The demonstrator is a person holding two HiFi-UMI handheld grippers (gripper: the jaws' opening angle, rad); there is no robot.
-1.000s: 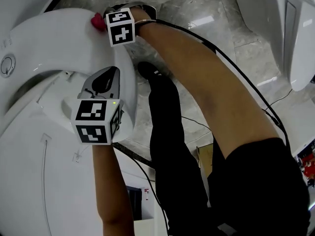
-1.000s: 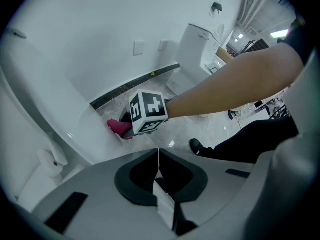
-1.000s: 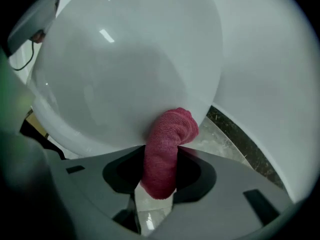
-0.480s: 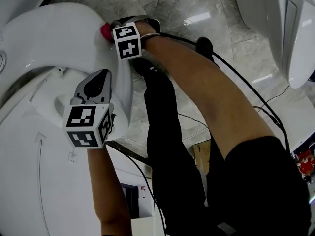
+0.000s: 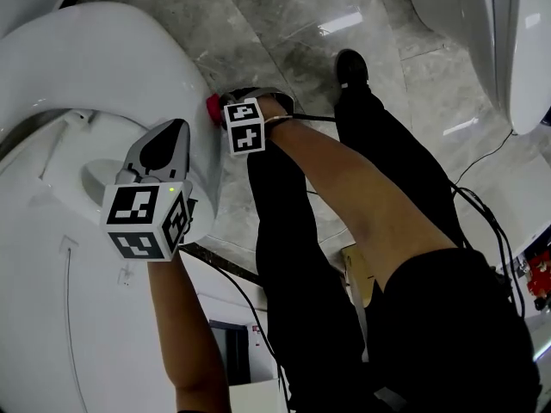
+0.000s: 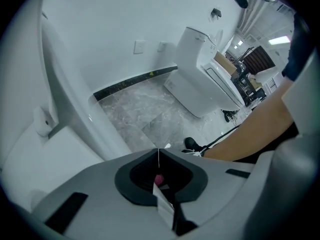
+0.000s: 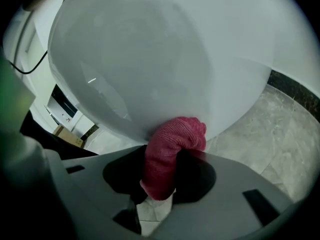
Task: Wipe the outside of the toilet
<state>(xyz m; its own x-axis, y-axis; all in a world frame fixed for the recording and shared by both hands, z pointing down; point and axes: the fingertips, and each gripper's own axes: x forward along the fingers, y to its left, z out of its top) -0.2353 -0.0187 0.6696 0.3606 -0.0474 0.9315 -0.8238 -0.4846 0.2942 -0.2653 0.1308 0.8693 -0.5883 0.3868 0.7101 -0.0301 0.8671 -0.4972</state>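
Note:
The white toilet (image 5: pixel 103 67) fills the left of the head view, its rounded bowl nearest my right gripper. My right gripper (image 5: pixel 222 110) is shut on a pink cloth (image 5: pixel 212 106) and presses it to the bowl's outer side, low near the floor. In the right gripper view the cloth (image 7: pixel 175 134) bulges from the gripper (image 7: pixel 172 151) against the smooth bowl wall (image 7: pixel 160 59). My left gripper (image 5: pixel 168 140) rests over the toilet's upper edge, shut with nothing held. In its own view the left gripper (image 6: pixel 158 154) has its jaws closed together.
A second white toilet (image 5: pixel 504 41) stands at the right, also seen by the wall (image 6: pixel 205 79). Grey marble floor (image 5: pixel 284 15) lies between them. The person's black-clad legs and a shoe (image 5: pixel 349 65) stand beside the bowl. Cables (image 5: pixel 482 213) trail across the floor.
My right gripper has slid the pink cloth from the bowl's upper front edge down its outer side toward the floor. The left gripper has barely shifted.

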